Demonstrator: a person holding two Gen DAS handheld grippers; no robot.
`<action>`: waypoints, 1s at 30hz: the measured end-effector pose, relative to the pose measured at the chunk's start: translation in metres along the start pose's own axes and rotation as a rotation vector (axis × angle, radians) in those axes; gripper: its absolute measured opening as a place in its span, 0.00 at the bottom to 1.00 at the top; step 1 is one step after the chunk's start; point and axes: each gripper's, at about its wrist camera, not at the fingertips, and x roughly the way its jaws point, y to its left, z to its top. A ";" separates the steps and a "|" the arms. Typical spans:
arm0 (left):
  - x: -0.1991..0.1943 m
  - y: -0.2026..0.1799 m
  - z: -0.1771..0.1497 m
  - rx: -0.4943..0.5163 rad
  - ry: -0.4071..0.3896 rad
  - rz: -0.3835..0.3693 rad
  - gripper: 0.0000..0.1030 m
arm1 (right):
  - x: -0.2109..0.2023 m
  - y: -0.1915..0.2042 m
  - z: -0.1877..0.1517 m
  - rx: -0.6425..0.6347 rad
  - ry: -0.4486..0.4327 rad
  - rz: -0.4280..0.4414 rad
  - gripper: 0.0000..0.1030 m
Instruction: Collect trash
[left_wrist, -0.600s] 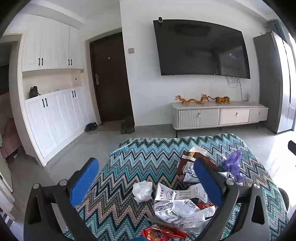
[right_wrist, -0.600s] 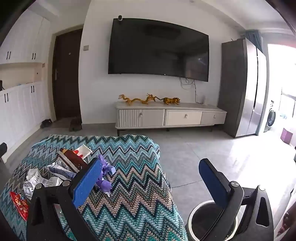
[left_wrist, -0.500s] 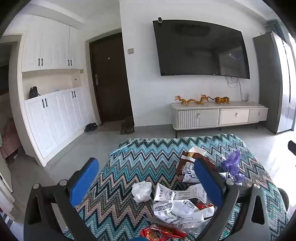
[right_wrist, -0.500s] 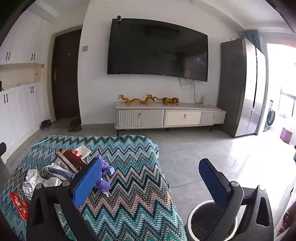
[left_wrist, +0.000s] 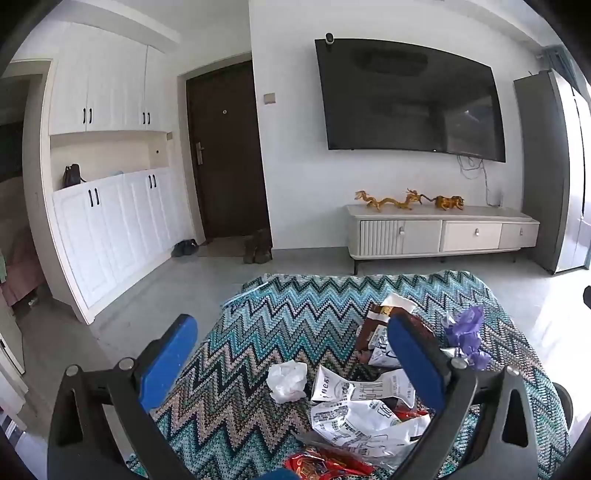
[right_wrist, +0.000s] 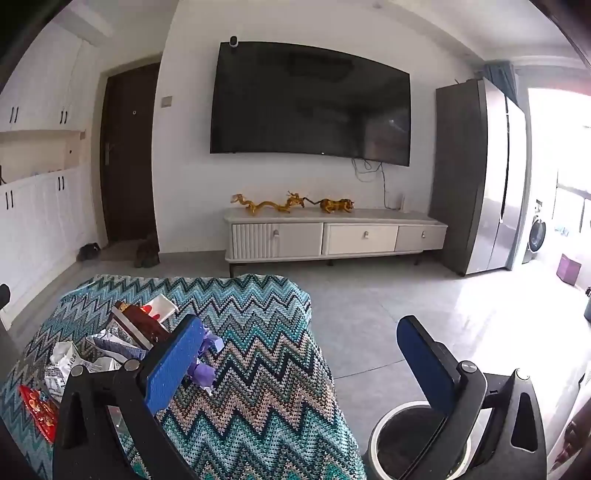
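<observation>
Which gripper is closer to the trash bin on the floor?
Right. The right gripper hangs almost over the trash bin; the left gripper is above the litter on the blanket.

The left gripper (left_wrist: 291, 354) is held tilted somewhat downward, its 2 blue-padded jaws spread wide with nothing gripped. The right gripper (right_wrist: 299, 354) is likewise angled down, jaws wide apart and empty.
</observation>
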 end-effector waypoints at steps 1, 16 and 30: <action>0.000 0.000 0.000 0.001 0.003 -0.001 1.00 | -0.001 -0.001 0.000 0.001 -0.001 0.000 1.00; 0.003 -0.001 0.001 0.012 0.026 0.002 1.00 | -0.003 -0.005 0.001 0.004 -0.005 -0.030 1.00; -0.001 -0.001 0.002 0.023 0.024 -0.003 1.00 | -0.007 -0.003 0.002 -0.003 -0.004 -0.041 1.00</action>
